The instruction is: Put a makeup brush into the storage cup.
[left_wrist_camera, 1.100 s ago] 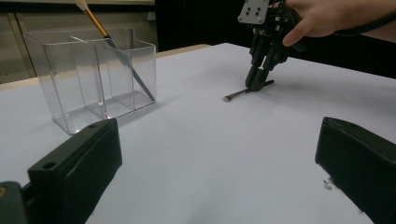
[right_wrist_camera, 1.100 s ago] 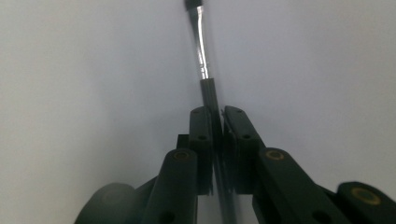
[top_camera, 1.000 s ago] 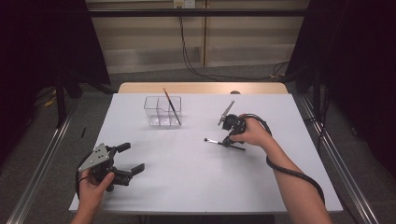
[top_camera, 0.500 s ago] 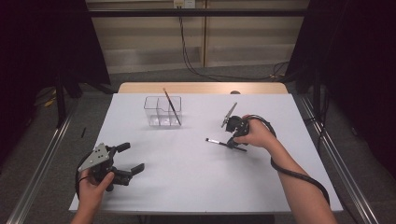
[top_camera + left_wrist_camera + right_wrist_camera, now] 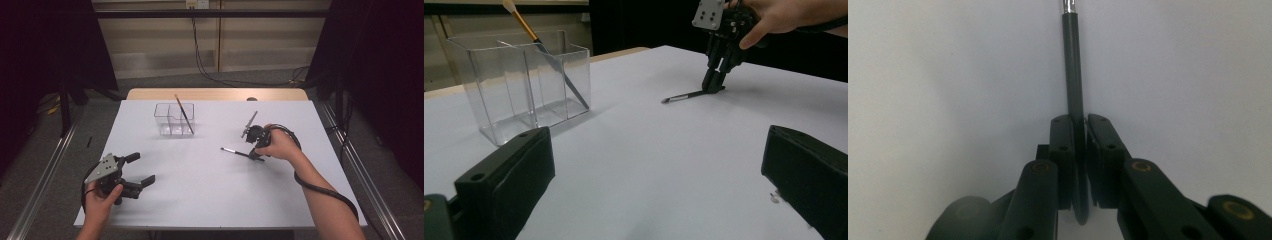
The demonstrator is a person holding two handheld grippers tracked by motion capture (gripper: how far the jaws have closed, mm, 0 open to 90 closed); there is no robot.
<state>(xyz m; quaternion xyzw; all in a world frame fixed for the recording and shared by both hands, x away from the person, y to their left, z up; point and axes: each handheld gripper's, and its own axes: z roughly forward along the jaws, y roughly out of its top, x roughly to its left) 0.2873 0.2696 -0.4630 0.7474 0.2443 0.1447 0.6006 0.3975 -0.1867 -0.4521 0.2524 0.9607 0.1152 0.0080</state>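
Note:
A thin black brush (image 5: 235, 151) lies on the white table (image 5: 200, 195), right of centre. My right gripper (image 5: 255, 152) points down and is shut on its handle end. In the right gripper view the pads (image 5: 1064, 150) pinch the dark handle (image 5: 1073, 65), which runs away from me. A clear divided box (image 5: 174, 120) stands at the back left, with a wooden-handled brush (image 5: 184, 114) leaning in it. My left gripper (image 5: 142, 168) rests at the front left, open, with nothing between its jaws. From the left gripper view (image 5: 656, 180) the box (image 5: 524, 85) is close ahead and the right gripper (image 5: 716, 82) farther off.
A cable (image 5: 320, 187) trails from the right gripper along the forearm. A small dark object (image 5: 251, 98) sits at the table's far edge. Metal rails (image 5: 45, 170) run along both sides of the table. White surface lies between the two grippers.
The right hand has shifted very slightly to the right while gripping the black brush. The left gripper and the box are unchanged.

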